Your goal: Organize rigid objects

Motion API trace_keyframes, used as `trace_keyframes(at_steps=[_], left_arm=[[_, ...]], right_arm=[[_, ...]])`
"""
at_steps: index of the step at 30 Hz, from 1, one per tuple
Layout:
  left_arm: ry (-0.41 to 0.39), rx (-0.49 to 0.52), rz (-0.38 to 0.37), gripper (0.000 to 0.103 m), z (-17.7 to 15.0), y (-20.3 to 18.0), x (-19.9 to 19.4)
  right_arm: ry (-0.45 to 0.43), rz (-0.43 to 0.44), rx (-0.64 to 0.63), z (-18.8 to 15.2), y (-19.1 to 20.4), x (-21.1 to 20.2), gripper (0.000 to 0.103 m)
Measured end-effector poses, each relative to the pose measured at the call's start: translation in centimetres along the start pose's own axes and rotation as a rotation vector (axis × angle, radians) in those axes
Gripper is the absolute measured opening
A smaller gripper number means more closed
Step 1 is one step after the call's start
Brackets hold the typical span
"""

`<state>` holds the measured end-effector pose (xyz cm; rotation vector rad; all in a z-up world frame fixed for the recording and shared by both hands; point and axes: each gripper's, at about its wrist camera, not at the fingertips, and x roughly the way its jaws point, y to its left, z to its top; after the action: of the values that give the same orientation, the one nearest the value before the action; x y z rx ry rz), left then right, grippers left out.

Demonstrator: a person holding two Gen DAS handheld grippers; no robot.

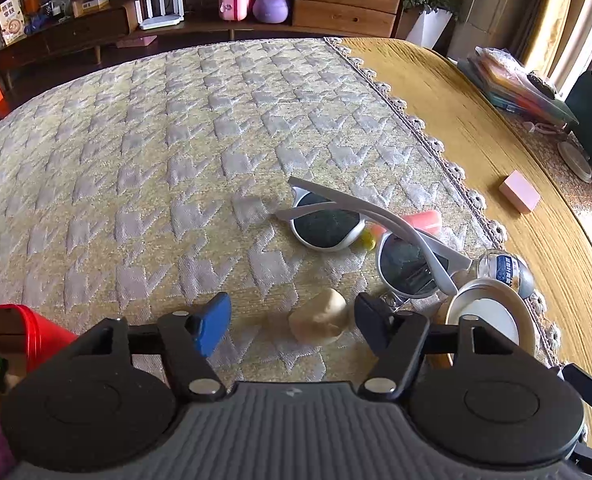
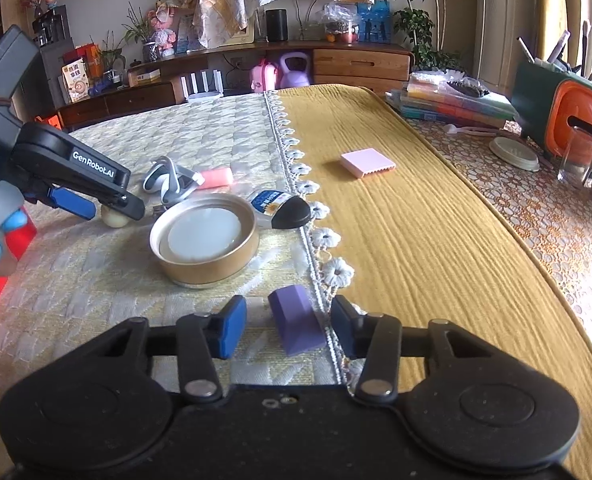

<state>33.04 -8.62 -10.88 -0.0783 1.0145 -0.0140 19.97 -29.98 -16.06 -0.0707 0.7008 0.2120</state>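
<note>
Patterned tablecloth under sunglasses; wooden sideboard behind.

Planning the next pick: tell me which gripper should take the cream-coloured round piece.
Left. The left gripper is open with the cream round piece between its fingers; the right gripper is open around the purple block.

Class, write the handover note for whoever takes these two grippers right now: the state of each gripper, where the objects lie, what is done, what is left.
Left gripper: open, empty, straddling the cream lump.
Right gripper: open, empty, straddling the purple block at the cloth's lace edge.
Loose on the patterned cloth: sunglasses, pink tube, gold tin, small bottle. Pink box lies on the yellow cloth.
Done: nothing visibly sorted.
Left: probably close on lump and block, then collect the rest.
</note>
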Motion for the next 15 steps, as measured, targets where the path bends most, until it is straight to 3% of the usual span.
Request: trace_keyframes(at_steps=[4, 9, 15], left_arm=[[-0.005, 0.003, -0.016, 0.043, 0.1, 0.1, -0.2], [-0.008, 0.004, -0.022, 0.033, 0.1, -0.2, -0.6], [-0.014, 0.011, -0.017, 0.028, -0.1, -0.1, -1.4]], right_arm=[[-0.006, -0.037, -0.037, -0.1, 0.4, 0.1, 0.036], [-0.013, -0.063, -0.058, -0.2, 0.6, 0.1, 0.021], [-0.014, -0.064, -0.038, -0.2, 0.6, -0.4, 0.02]])
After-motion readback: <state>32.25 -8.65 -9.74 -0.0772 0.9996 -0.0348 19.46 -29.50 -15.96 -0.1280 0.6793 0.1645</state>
